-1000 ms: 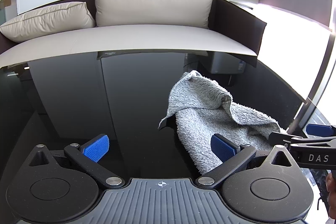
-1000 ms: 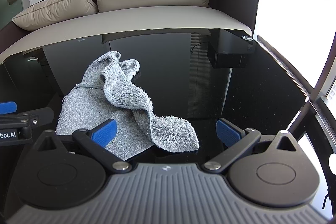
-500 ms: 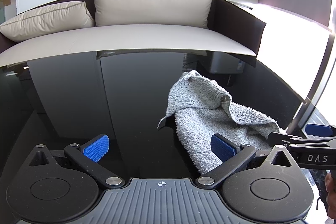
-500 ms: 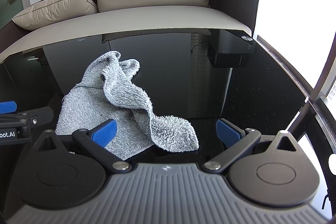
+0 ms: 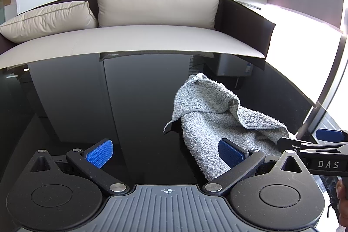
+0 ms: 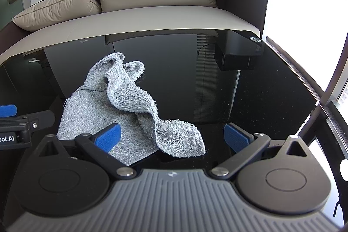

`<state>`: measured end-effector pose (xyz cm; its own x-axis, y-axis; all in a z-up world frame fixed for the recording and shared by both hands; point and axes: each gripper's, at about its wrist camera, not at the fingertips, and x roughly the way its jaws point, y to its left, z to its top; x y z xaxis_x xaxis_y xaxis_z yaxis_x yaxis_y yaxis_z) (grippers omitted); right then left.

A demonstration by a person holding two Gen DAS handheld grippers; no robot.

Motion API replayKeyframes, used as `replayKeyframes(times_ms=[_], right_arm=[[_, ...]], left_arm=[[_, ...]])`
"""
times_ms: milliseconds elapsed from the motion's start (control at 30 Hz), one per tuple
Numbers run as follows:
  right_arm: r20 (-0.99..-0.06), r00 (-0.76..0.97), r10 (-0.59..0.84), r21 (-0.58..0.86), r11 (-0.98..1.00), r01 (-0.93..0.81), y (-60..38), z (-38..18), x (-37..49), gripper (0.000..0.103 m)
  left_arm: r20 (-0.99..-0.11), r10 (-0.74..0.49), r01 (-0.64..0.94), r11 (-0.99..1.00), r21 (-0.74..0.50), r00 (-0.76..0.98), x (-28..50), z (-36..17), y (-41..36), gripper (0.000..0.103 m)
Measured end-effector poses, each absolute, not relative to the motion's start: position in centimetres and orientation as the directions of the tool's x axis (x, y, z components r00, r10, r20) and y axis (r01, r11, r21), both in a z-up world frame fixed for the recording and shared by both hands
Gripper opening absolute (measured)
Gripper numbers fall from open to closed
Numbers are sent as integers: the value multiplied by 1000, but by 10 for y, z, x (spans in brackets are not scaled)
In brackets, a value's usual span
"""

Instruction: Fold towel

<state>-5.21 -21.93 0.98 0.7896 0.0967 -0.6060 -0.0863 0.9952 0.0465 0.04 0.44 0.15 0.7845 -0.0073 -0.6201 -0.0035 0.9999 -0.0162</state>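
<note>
While the towel (image 6: 121,114) lies crumpled near the bench's (image 6: 250,101) front edge, both tools, left (image 5: 165,150) and right (image 6: 171,136), hover spread apart, gripping nothing; folding looks unstarted, so next comes pinching corners to spread it flat.

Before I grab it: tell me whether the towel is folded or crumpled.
Crumpled. The towel lies bunched on the black table, a ridge standing up, no neat layers.
</note>
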Motion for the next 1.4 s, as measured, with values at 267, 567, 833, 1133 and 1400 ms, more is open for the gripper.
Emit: replayKeyframes(times_ms=[267,567,833,1133,1400], right_arm=[[-618,777,116,69,993,-94,-223,8,-48,103],[-631,765,128,40,990,-133,-223,6,-39,103],[-627,760,170,66,984,-166,-227,3,-35,103],[-618,767,171,58,983,-172,-229,2,-33,103],[-622,764,174,69,983,-168,-233,1,-30,103]], left_arm=[[-627,-19,6,1000,-24,779,2,0,4,102],[-627,-35,23,999,-28,778,13,-4,7,102],[-616,-66,56,998,-36,785,40,-5,11,102],[-636,-113,119,992,-33,764,71,-17,9,73],[-645,-177,164,983,-81,743,91,-27,8,42]])
